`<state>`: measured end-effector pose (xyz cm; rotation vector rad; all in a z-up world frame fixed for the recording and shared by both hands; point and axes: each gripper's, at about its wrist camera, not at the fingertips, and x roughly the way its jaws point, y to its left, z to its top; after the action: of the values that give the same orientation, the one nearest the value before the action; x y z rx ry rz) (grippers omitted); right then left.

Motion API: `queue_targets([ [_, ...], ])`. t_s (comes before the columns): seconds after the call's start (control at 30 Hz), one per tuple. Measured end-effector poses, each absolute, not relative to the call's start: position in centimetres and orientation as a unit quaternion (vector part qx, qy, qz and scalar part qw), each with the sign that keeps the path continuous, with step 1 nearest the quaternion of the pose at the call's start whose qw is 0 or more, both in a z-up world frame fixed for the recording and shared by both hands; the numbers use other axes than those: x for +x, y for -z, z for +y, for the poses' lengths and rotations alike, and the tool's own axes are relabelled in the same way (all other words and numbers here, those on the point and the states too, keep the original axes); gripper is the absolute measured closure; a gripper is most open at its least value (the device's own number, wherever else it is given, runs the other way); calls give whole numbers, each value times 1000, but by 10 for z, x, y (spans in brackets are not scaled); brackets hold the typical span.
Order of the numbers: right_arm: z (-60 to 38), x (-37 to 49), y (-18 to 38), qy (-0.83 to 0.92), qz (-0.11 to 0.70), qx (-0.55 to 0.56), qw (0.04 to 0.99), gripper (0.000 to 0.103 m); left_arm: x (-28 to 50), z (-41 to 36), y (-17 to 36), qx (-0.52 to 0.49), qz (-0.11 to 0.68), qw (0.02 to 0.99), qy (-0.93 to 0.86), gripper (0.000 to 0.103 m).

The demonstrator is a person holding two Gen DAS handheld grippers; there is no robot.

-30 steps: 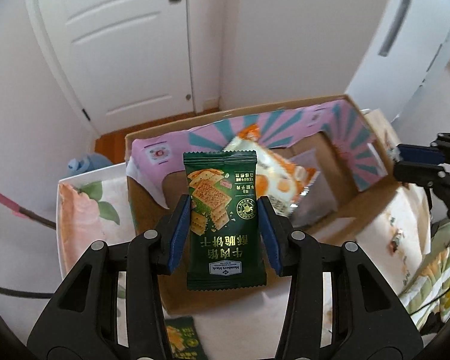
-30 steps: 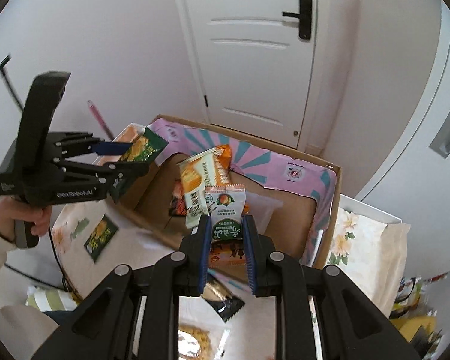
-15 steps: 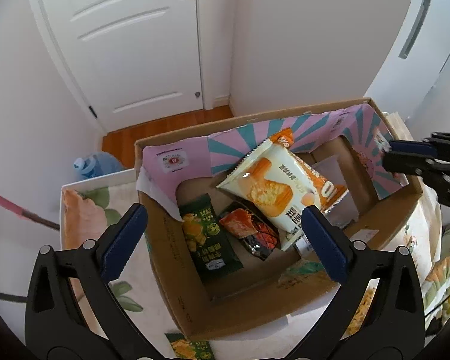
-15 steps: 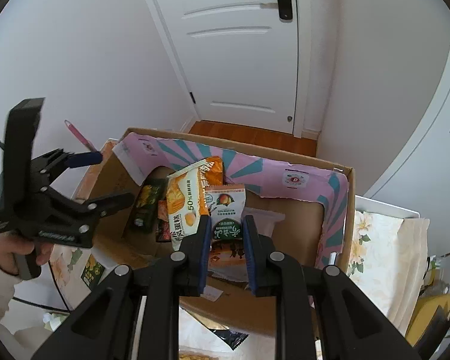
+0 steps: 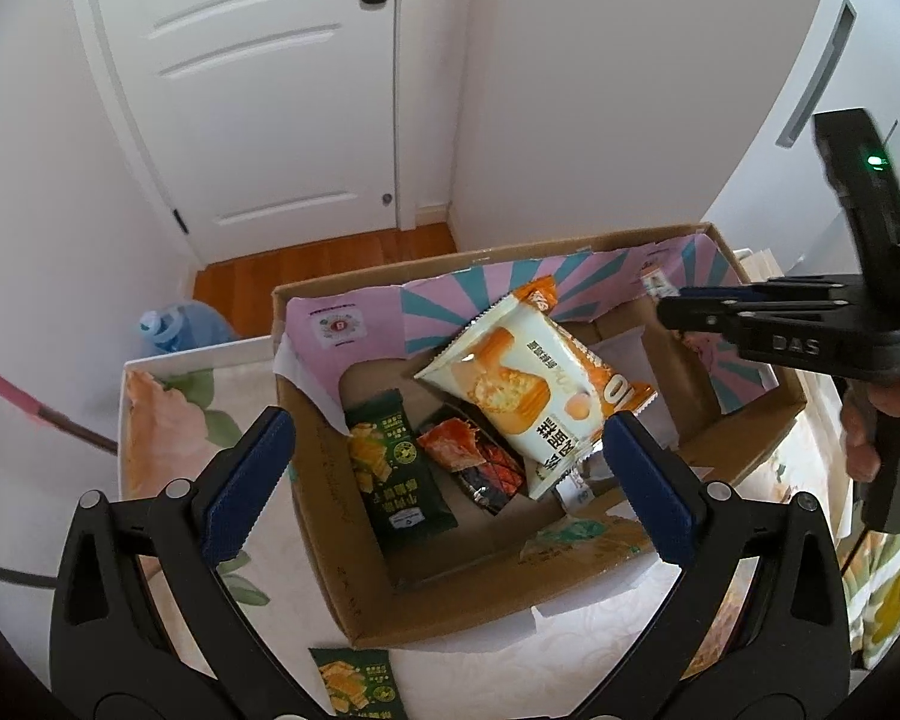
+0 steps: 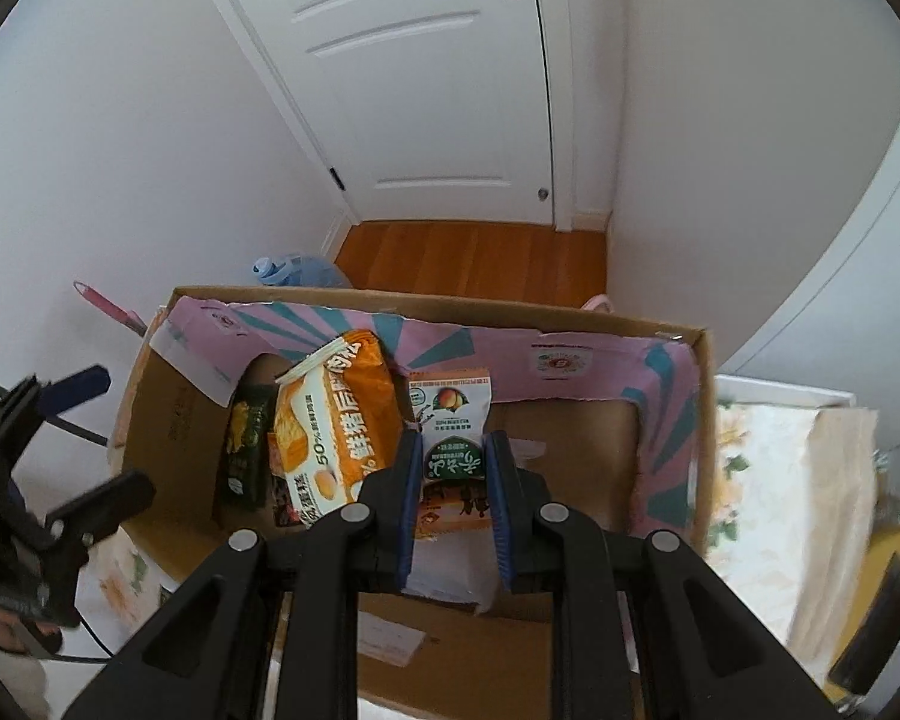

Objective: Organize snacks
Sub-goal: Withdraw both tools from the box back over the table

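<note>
Left tool spread over the carton; right tool clamping a peach packet.

My left gripper is hanging wide apart and gripping nothing above the corrugated cardboard box, whose inner flaps carry a glossy pink-and-teal print. Inside, a flat dark green cracker packet is lying beside a crinkled red wrapper, with a puffy orange-and-white bag leaning over both. My right gripper is pinching a small peach snack packet over the box interior; its lower end is sitting hidden between the blue pads. A second green packet is lying outside, cut off by the frame.

Home: panel door, wood floor
</note>
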<state>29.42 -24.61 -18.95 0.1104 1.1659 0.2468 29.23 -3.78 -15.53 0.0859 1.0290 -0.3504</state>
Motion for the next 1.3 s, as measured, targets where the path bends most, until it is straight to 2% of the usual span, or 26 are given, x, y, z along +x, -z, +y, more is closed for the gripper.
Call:
queue_targets([
  [0.03, -245, 297, 192, -117, 552, 58, 824, 83, 290, -37, 153, 41, 487, 857, 166, 1],
  [0.1, -245, 298, 194, -117, 546, 71, 827, 67, 286, -36, 150, 41, 484, 859, 165, 1],
  [0.13, -247, 296, 193, -111, 540, 79, 831, 37, 282, -35, 148, 39, 482, 859, 166, 1],
  [0.17, -249, 295, 192, -109, 535, 86, 833, 15, 278, -33, 146, 38, 480, 861, 164, 1],
  [0.3, -258, 274, 182, -121, 512, 136, 840, 14, 266, -27, 142, 26, 476, 865, 160, 1],
  [0.8, -251, 203, 127, -135, 460, 85, 873, 14, 188, -14, 113, 4, 442, 888, 127, 1],
  [0.83, -251, 194, 123, -137, 454, 83, 877, 13, 181, -12, 110, 4, 439, 890, 123, 1],
  [0.93, -251, 171, 115, -143, 438, 76, 884, 0, 160, -6, 106, 3, 434, 894, 113, 1],
  [1.13, -252, 124, 99, -151, 404, 52, 901, 0, 120, 4, 101, 2, 427, 900, 90, 1],
  [1.3, -250, 100, 102, -166, 409, 12, 897, 0, 96, 15, 113, -5, 440, 896, 66, 1],
])
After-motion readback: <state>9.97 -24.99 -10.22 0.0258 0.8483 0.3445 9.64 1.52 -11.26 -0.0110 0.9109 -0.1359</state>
